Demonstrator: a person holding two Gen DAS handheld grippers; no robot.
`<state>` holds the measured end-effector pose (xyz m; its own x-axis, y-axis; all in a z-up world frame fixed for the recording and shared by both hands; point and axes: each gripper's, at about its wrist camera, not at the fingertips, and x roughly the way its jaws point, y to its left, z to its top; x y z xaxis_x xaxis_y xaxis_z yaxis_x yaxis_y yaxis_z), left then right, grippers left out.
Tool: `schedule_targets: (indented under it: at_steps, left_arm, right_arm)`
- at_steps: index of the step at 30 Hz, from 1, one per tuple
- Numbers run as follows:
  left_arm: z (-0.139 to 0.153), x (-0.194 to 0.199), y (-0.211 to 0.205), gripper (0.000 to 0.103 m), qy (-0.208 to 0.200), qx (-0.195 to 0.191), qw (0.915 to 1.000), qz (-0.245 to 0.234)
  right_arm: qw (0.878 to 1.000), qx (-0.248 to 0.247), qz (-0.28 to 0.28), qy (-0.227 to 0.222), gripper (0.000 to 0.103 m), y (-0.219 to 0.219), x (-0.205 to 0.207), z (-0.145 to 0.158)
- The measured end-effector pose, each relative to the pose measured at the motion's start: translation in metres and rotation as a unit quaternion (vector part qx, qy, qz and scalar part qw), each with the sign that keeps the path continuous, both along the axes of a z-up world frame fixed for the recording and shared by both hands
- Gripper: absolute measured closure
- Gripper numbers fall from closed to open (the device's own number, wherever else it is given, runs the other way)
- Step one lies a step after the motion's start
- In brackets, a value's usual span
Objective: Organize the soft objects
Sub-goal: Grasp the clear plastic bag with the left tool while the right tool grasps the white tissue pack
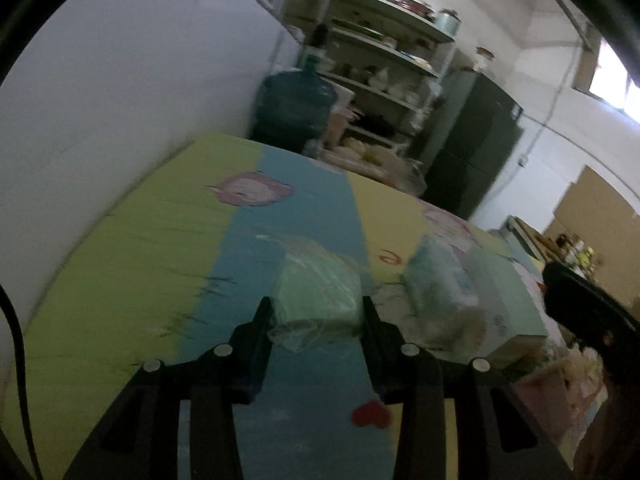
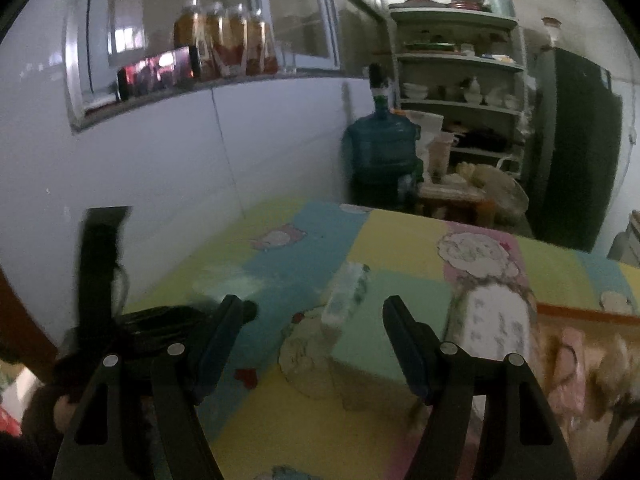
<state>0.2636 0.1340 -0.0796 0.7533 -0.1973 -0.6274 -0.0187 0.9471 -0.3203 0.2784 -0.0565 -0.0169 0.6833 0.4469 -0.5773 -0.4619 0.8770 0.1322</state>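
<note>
Both views are smeared by motion blur, so the print on the desk (image 1: 120, 264) cover cannot be read. In the left wrist view, the green packet (image 1: 320, 292) between the left gripper (image 1: 318, 316) fingers is too blurred to identify, as is the pale blue pack (image 1: 440, 280) beside it. The right gripper (image 1: 580, 308) is cut off at that view's right edge. In the right wrist view, the shelf (image 2: 460, 60) items and the plush heap (image 2: 580, 360) at the right edge are indistinct.
</note>
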Motion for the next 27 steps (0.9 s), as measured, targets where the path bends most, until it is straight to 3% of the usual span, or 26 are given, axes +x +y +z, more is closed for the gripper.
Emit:
schedule_targets:
  at_steps: [9, 21, 23, 27]
  left_arm:
    - [-0.001, -0.007, 0.013, 0.062, -0.009, -0.011, 0.9999, -0.002]
    - [-0.008, -0.013, 0.020, 0.061, -0.007, -0.035, 0.9992, -0.016]
    - [-0.009, -0.014, 0.021, 0.061, -0.007, -0.035, 0.9992, -0.017]
    - [-0.011, -0.015, 0.022, 0.061, -0.006, -0.038, 0.9991, -0.017]
  right_arm:
    - [0.989, -0.136, 0.013, 0.055, 0.029, 0.066, 0.056, -0.013]
    - [0.970, -0.225, -0.015, 0.090, 0.035, 0.081, 0.085, -0.047]
    - [0.966, -0.241, -0.018, 0.089, 0.040, 0.084, 0.088, -0.053]
    - [0.960, -0.270, -0.024, 0.076, 0.060, 0.087, 0.090, -0.060]
